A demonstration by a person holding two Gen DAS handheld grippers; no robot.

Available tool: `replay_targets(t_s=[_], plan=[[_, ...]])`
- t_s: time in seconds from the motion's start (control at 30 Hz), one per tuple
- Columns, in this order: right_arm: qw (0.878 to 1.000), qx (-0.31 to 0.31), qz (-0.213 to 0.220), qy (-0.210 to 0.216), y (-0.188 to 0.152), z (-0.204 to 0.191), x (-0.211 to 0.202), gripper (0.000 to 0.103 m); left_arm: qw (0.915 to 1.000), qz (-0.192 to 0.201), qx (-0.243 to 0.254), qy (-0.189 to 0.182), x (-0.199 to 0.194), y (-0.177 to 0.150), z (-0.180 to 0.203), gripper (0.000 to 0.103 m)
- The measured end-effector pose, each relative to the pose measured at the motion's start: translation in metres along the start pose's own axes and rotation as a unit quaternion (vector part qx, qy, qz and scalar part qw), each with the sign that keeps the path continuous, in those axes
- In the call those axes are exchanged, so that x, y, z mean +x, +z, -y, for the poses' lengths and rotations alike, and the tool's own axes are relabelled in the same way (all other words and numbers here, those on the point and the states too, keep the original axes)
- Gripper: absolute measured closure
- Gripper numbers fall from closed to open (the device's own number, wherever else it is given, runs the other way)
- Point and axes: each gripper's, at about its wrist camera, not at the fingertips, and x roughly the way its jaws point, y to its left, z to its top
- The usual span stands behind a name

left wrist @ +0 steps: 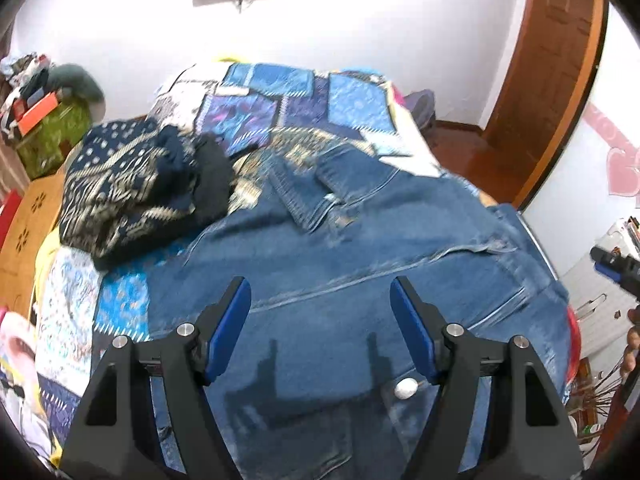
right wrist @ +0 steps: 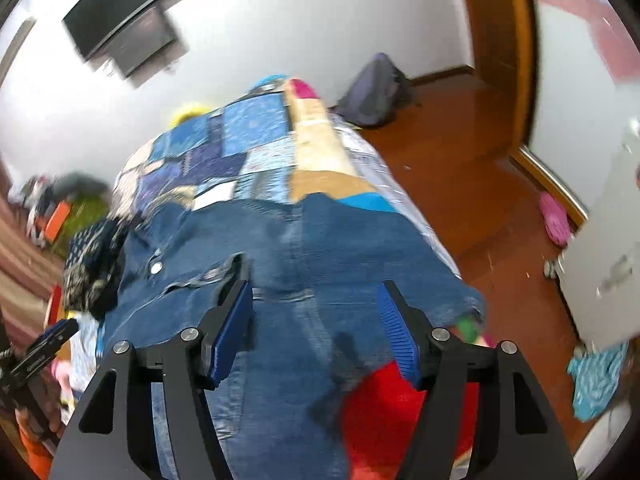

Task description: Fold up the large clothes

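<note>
The left gripper (left wrist: pixel 320 304) is seen with its two blue-padded fingers spread wide and nothing held between them, hovering above the denim jacket (left wrist: pixel 360 272), on which the shadow of the fingers is cast. One white snap button (left wrist: pixel 405 389) is seen on the denim just beside the right-hand finger. The jacket is spread flat over the near part of the patchwork quilt (left wrist: pixel 280 100) covering the bed, its collar (left wrist: pixel 308 192) lying at the far side. The right gripper (right wrist: pixel 316 308) is likewise held wide apart and empty, above the jacket's right portion, where one metal snap (right wrist: pixel 156 267) is visible; a red cloth (right wrist: pixel 384 408) shows beneath its right finger at the bed edge. In the left wrist view the right gripper appears at the far right edge, apart from the jacket. One pile of dark patterned clothes (left wrist: pixel 132 188) rests on the quilt just beside the jacket's left side. Farther left, one green box (left wrist: pixel 56 128) is seen bearing an orange box (left wrist: pixel 38 114) and a heap of mixed items that cannot be told apart. One wall-mounted screen (right wrist: pixel 124 20), one grey bag (right wrist: pixel 376 92) on the wooden floor and one wooden door frame (left wrist: pixel 552 60) are visible beyond the bed.
</note>
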Motion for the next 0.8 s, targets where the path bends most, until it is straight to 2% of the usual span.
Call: replay_targets(t_s=[0.2, 0.47, 0.6, 0.8], plan=[[0.997, 0.07, -0.028, -0.033, -0.01, 0.045, 0.016, 0.042, 0.9998, -0.007, 0.009, -0.017, 0.014, 0.004, 0.02, 0.032], [0.982, 0.16, -0.098, 0.018, -0.029, 0.09, 0.054, 0.042, 0.9988, -0.038, 0.008, -0.028, 0.039, -0.003, 0.032, 0.032], [0.977, 0.187, -0.099, 0.04, -0.025, 0.101, 0.066, 0.039, 0.9987, -0.044, -0.002, -0.027, 0.044, -0.006, 0.029, 0.032], [0.969, 0.221, -0.1, 0.04, -0.013, 0.115, 0.094, 0.039, 0.9982, -0.049, -0.025, -0.024, 0.045, -0.01, 0.016, 0.032]])
